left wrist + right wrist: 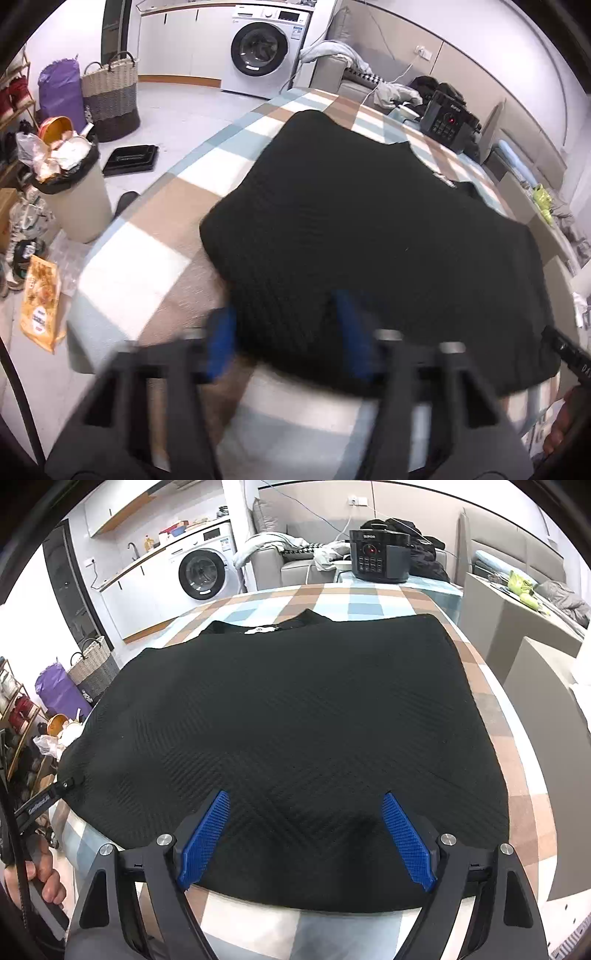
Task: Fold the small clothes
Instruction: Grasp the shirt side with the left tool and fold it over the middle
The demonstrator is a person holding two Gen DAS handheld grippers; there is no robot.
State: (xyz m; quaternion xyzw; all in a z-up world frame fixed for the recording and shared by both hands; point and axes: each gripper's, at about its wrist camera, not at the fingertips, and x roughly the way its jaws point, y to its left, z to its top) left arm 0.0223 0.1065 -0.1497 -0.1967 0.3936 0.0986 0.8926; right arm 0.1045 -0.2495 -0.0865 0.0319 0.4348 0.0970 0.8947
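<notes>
Across the checked table (pixel 369 594) lies the black garment (pixel 288 720), its long axis running left to right; the left hand-held gripper (pixel 291 325) pinches its near-left hem, while the right hand-held gripper (pixel 304 836) hovers spread apart over the near-right hem.

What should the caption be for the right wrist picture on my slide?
Right tool hovers open over the near edge of a black knit garment spread on a checked tablecloth.

Home: washing machine (pixel 202 573), sofa (pixel 280 566)
</notes>
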